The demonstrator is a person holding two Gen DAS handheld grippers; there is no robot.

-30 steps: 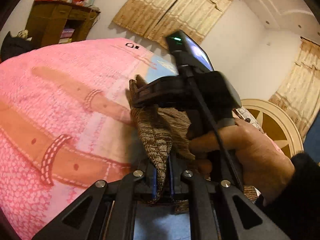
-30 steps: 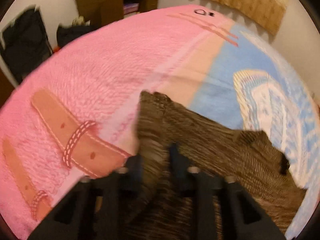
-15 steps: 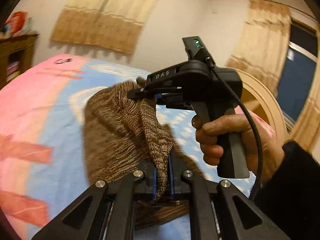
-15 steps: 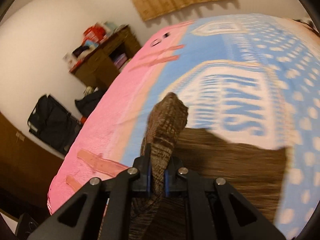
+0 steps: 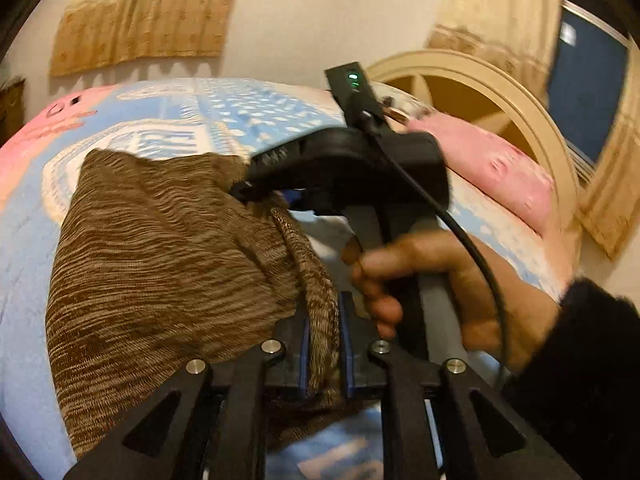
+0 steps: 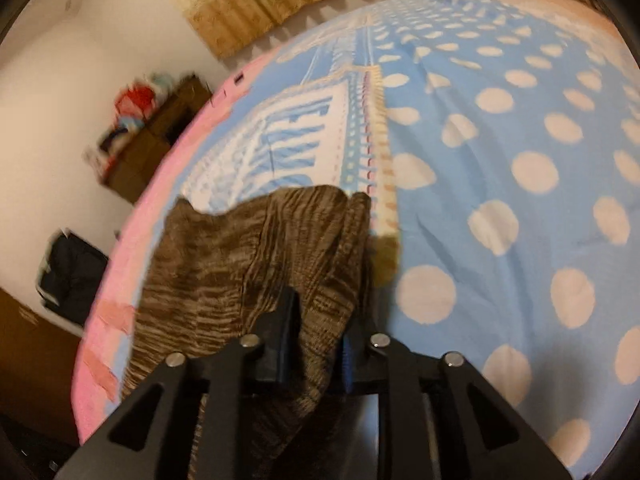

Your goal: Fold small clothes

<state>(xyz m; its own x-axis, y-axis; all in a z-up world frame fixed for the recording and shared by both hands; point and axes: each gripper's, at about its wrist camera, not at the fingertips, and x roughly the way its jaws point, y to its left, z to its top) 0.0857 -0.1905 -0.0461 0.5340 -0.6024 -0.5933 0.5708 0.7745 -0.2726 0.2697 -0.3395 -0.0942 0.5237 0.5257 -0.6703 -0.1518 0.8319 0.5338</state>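
A brown knit garment [image 5: 160, 260] lies spread on the blue dotted bed cover [image 5: 240, 112]. Its right edge rises into my left gripper [image 5: 323, 340], whose blue pads still squeeze a bunched strip of it while the jaws are opening. Beyond, a hand [image 5: 440, 280] holds my right gripper [image 5: 256, 194] low over the garment's far right corner. In the right wrist view the garment [image 6: 240, 248] drapes between the pads of the right gripper [image 6: 318, 332]. These jaws are opening and stand wider than the fold, which hangs loose between them.
A pink pillow [image 5: 500, 164] and a round cream headboard [image 5: 460, 80] lie to the right. The dotted cover [image 6: 500, 200] stretches right of the garment. A wooden shelf unit [image 6: 160, 132] and a black bag [image 6: 68, 268] stand beyond the bed's left edge.
Both grippers have swung with the garment from the pink part of the cover to the blue part, laying it out flatter. The right jaws have parted wider around the cloth.
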